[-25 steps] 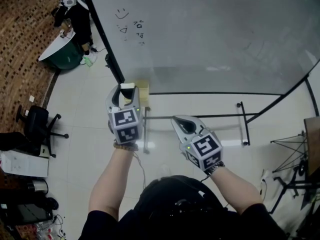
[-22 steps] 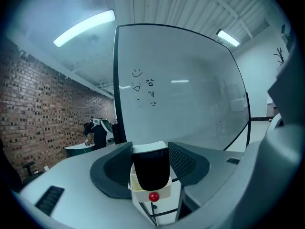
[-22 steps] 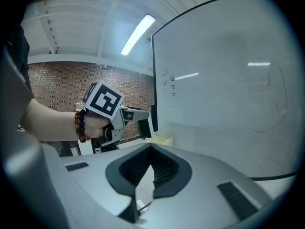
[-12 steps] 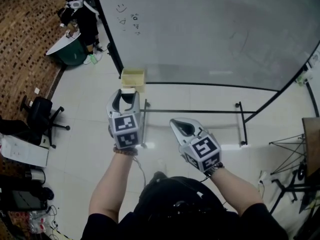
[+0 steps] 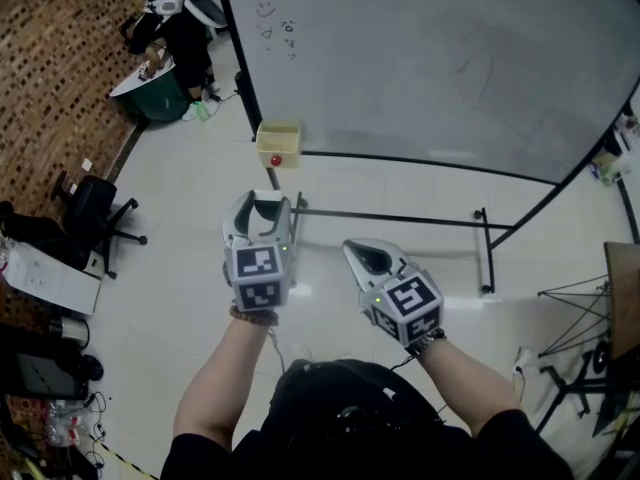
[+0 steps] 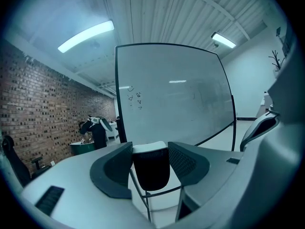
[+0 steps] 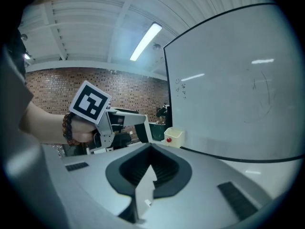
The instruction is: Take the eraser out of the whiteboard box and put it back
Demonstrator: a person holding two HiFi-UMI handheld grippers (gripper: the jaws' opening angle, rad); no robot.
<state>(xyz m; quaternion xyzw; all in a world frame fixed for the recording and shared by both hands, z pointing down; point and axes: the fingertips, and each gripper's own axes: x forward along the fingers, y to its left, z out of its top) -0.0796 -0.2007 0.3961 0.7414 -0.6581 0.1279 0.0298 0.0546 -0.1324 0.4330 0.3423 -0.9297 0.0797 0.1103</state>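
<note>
The eraser (image 6: 151, 168), clamped between the wide-set jaws of the left tool (image 5: 262, 206) away from the whiteboard box (image 5: 278, 145) at the lower left corner of the whiteboard (image 5: 430, 58), should be squared above the box before release, with the right tool (image 5: 356, 248) closed and empty.

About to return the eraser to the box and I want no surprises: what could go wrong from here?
The eraser sits in the left gripper, pinched only by its sides; it could slip en route. The box at the corner of the whiteboard is small, so a crooked approach may hit its rim. The stand's low bar lies near that path: a trip hazard.
</note>
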